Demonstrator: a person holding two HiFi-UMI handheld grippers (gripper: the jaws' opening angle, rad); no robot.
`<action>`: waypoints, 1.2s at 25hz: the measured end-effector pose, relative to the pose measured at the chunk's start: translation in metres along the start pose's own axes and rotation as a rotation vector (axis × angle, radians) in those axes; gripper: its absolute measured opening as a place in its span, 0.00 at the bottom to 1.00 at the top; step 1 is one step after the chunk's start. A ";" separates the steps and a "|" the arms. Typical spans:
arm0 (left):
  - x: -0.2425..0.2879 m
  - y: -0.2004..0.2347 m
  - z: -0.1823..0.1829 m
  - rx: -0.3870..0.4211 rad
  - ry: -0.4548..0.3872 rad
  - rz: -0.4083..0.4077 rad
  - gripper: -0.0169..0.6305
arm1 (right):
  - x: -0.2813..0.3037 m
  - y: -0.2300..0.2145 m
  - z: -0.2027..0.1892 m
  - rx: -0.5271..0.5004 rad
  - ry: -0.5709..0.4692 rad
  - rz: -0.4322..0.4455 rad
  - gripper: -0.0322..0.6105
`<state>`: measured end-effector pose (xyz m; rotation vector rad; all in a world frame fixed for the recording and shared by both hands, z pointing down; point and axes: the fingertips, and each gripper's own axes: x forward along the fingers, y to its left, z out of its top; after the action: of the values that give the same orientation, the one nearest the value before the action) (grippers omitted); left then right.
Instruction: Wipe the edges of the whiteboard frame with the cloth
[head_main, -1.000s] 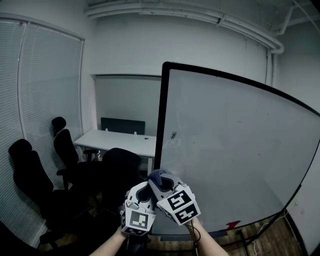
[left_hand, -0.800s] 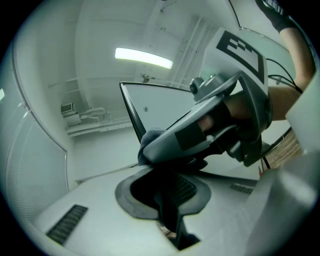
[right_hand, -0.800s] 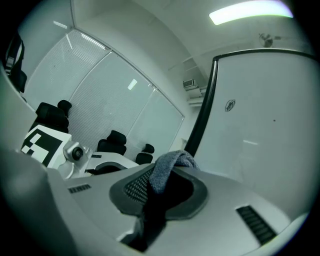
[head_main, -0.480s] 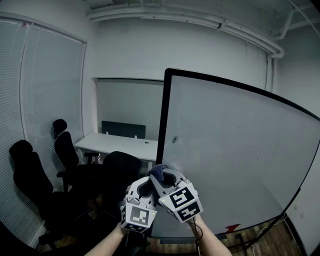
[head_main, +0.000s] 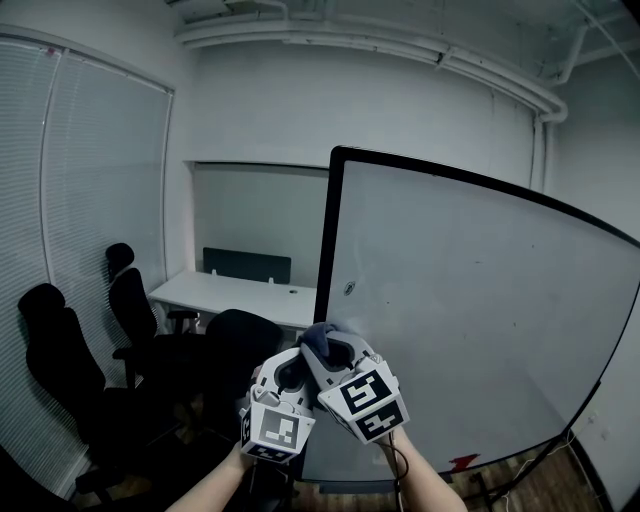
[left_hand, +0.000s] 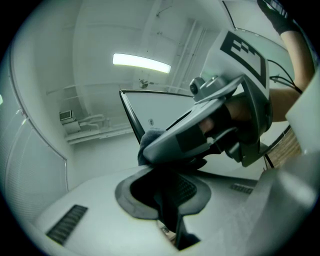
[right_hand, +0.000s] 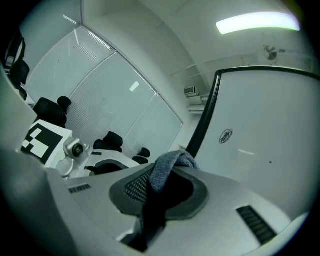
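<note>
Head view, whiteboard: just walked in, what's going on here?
A person holds a two-jaw gripper in each hand in front of a large whiteboard. The right gripper is shut on a grey cloth, with the cloth up by the lower part of the left edge of the black whiteboard frame. I can't tell if the cloth touches the frame. The left gripper sits just beside and below the right one, jaws together with nothing in them. Office chairs and a desk stand behind.

Bunched grey cloth, pinched in the right hand-held gripper, sits at the upright whiteboard's black frame, left edge.
</note>
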<state>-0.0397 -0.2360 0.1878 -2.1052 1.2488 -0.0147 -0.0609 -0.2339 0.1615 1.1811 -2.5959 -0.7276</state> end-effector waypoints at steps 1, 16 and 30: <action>0.001 0.001 0.002 -0.001 -0.005 0.002 0.09 | 0.000 -0.001 0.002 -0.004 0.000 -0.002 0.14; 0.016 0.026 0.036 0.018 -0.069 0.030 0.09 | 0.001 -0.023 0.040 -0.057 -0.039 -0.031 0.14; 0.028 0.046 0.064 0.051 -0.095 0.039 0.09 | -0.001 -0.044 0.075 -0.082 -0.070 -0.055 0.14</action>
<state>-0.0383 -0.2374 0.1040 -2.0137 1.2198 0.0689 -0.0596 -0.2315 0.0747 1.2276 -2.5711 -0.8937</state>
